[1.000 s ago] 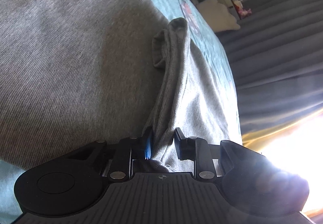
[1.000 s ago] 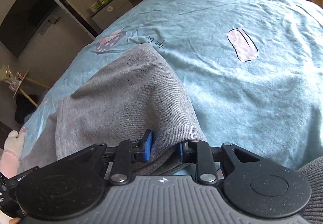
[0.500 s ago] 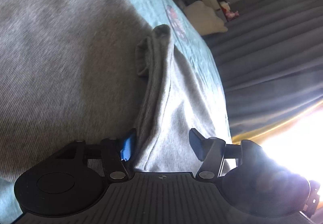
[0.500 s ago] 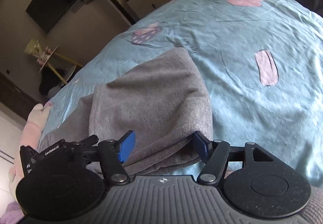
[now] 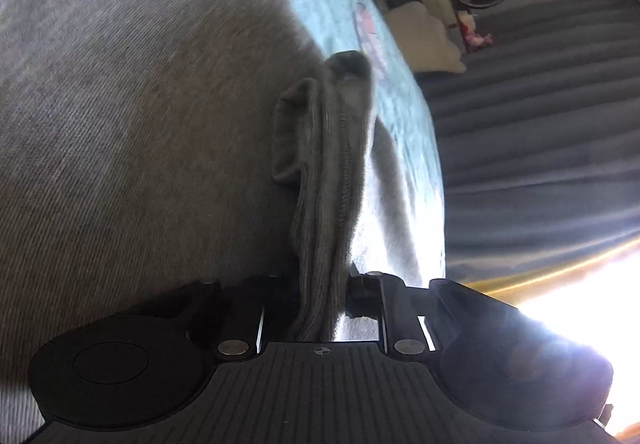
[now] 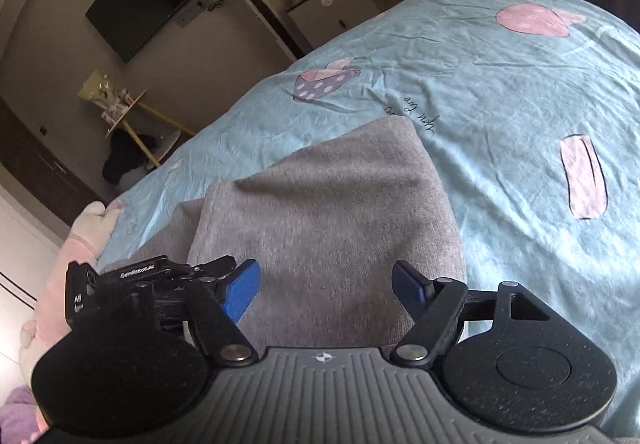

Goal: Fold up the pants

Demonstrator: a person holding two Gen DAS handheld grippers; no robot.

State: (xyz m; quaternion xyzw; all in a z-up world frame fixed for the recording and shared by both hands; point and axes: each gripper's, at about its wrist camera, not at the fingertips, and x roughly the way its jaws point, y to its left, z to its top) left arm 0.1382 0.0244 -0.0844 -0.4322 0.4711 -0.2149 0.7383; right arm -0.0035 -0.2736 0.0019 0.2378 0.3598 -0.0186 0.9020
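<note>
Window glare lower right, perhaps slight motion blur, fisheye-warped edges

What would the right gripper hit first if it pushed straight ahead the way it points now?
Most likely the pants. The right gripper is open, nothing between its pads, and it points down over the folded grey cloth lying on the bedsheet. How far above the cloth it is cannot be judged.
</note>
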